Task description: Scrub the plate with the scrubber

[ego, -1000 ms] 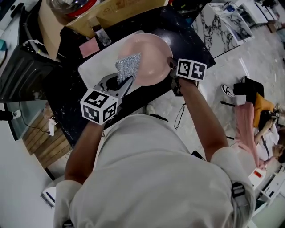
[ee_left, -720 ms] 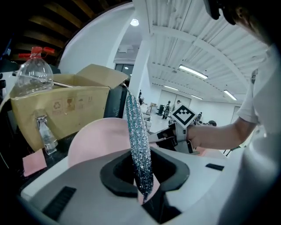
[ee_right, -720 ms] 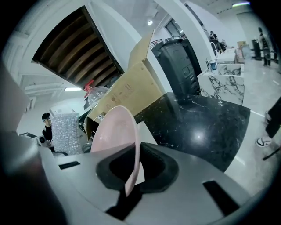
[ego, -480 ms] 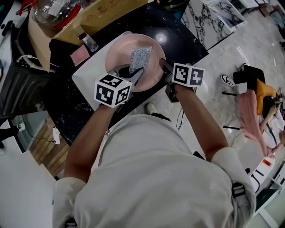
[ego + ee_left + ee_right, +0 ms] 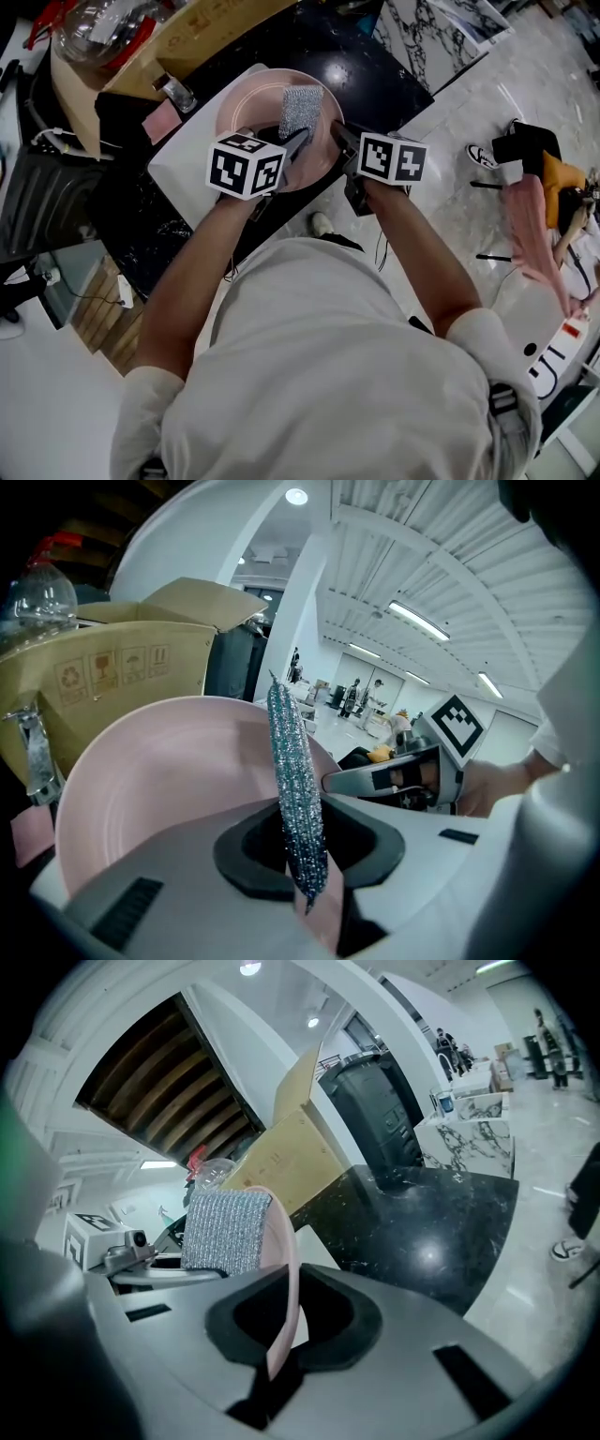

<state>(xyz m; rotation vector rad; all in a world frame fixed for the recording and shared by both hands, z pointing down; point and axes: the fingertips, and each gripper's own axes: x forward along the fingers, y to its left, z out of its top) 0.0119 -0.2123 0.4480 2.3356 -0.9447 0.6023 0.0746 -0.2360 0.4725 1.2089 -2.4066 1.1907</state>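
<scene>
A pink plate [image 5: 251, 108] is held tilted over a white board [image 5: 192, 155] on the black counter. My right gripper [image 5: 339, 139] is shut on the plate's near right rim [image 5: 286, 1269]. My left gripper [image 5: 298, 142] is shut on a silver glittery scrubber [image 5: 300, 109], which rests flat against the plate's inner face. In the left gripper view the scrubber [image 5: 295, 789] stands edge-on between the jaws with the plate [image 5: 159, 780] behind it. In the right gripper view the scrubber [image 5: 225, 1232] covers the plate's face to the left.
A cardboard box [image 5: 202, 28] and a clear plastic bottle [image 5: 89, 23] stand at the counter's back. A small glass jar [image 5: 173, 92] and a pink pad [image 5: 161, 120] lie beside the board. A dark bin [image 5: 37, 202] stands to the left. The counter's edge [image 5: 412, 108] drops off at right.
The left gripper has carried the scrubber up and to the right across the plate's face. The plate and right gripper have shifted slightly left in the view.
</scene>
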